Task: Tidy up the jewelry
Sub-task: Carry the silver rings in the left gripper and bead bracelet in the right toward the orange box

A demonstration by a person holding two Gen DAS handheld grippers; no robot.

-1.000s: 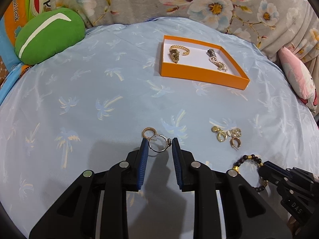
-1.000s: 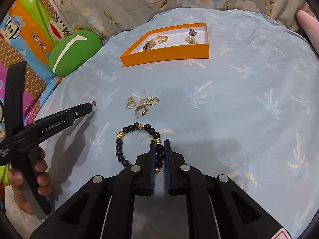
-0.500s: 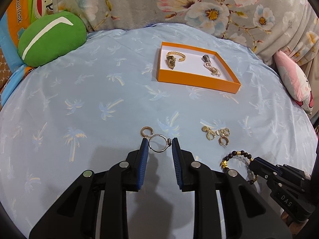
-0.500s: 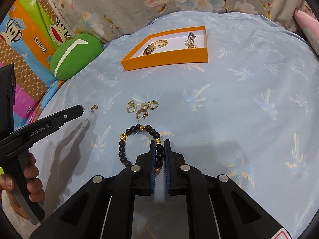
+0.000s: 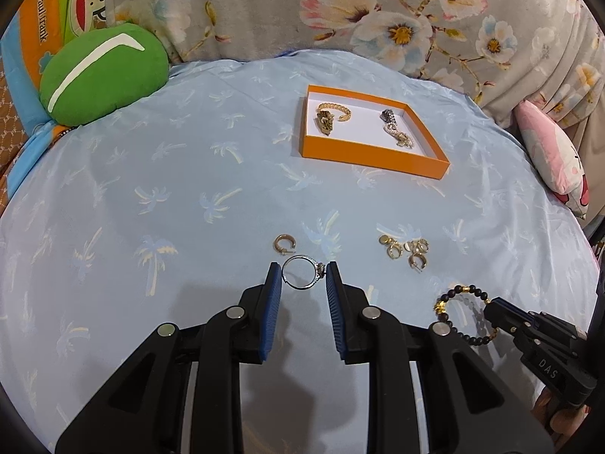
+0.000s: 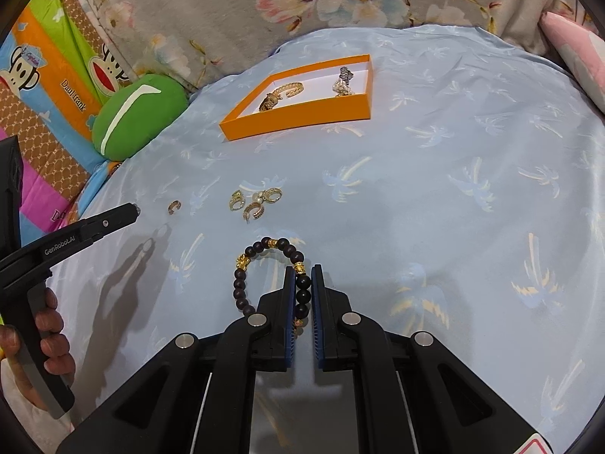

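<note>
The left gripper (image 5: 303, 279) is nearly closed, its blue pads clamped on either side of a thin silver ring (image 5: 302, 277). In the left wrist view the ring now hangs clear of the blue palm-print sheet (image 5: 159, 189), and the loose gold hoop (image 5: 283, 244) that sat just beside it a second ago lies lower down and apart. The whole bed also looks farther off than before, so the lift has begun. The orange tray (image 5: 372, 159), already holding a gold bracelet (image 5: 332, 115) and a silver chain (image 5: 397, 132), sits well ahead, and a cluster of gold earrings (image 5: 406, 251) remains on the sheet.

In the right wrist view the right gripper (image 6: 303, 288) is fully closed on the black beaded bracelet (image 6: 264, 265), the beads pinched between its pads. The rest of the loop has hardly shifted over the last second and whether it rests on the sheet is unclear. Both pieces look secured, so carrying them to the tray is likely next.
</note>
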